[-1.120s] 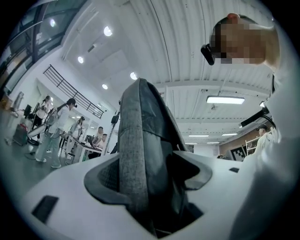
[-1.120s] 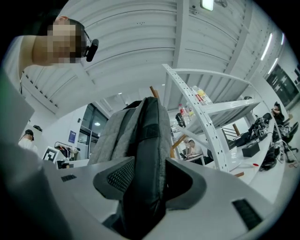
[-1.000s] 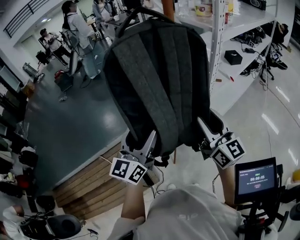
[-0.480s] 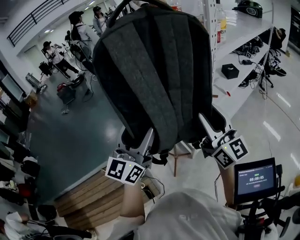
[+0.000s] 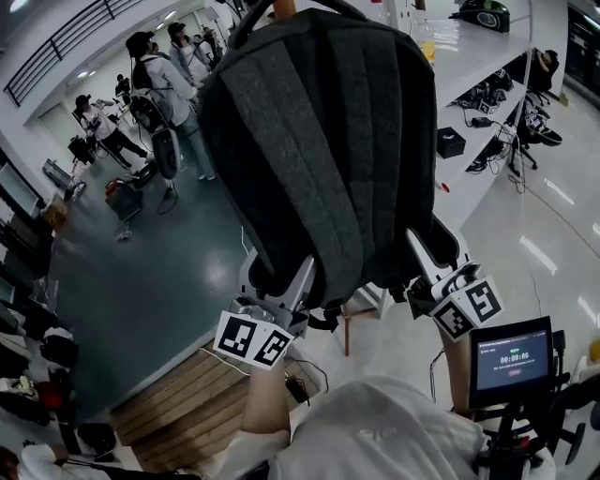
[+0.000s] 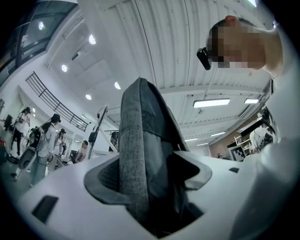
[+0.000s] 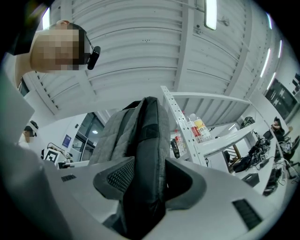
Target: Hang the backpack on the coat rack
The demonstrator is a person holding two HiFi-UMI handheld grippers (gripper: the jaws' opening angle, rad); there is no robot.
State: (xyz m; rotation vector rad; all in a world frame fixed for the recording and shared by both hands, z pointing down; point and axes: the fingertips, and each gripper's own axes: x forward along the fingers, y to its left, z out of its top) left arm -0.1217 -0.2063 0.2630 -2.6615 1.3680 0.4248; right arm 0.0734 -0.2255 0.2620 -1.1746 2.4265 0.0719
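A dark grey backpack (image 5: 328,141) is held up high and fills the middle of the head view, its back panel facing me. My left gripper (image 5: 292,281) is shut on its lower left edge and my right gripper (image 5: 424,255) on its lower right edge. Its top handle (image 5: 251,21) loops beside the wooden top of the coat rack (image 5: 284,7); the rack's pole (image 5: 345,328) shows again below the bag. In the left gripper view the bag's fabric (image 6: 140,140) is pinched in the left gripper (image 6: 150,183). The right gripper view shows the right gripper (image 7: 145,187) clamping the bag (image 7: 140,136).
White shelving (image 5: 473,52) with a black box (image 5: 450,142) stands at the right. Several people (image 5: 159,84) stand on the dark floor at the far left. A wooden platform (image 5: 178,394) lies below left. A small screen (image 5: 511,356) is mounted at the lower right.
The backpack has come higher and closer, covering more of the head view. Both grippers have kept their grip on its lower edge.
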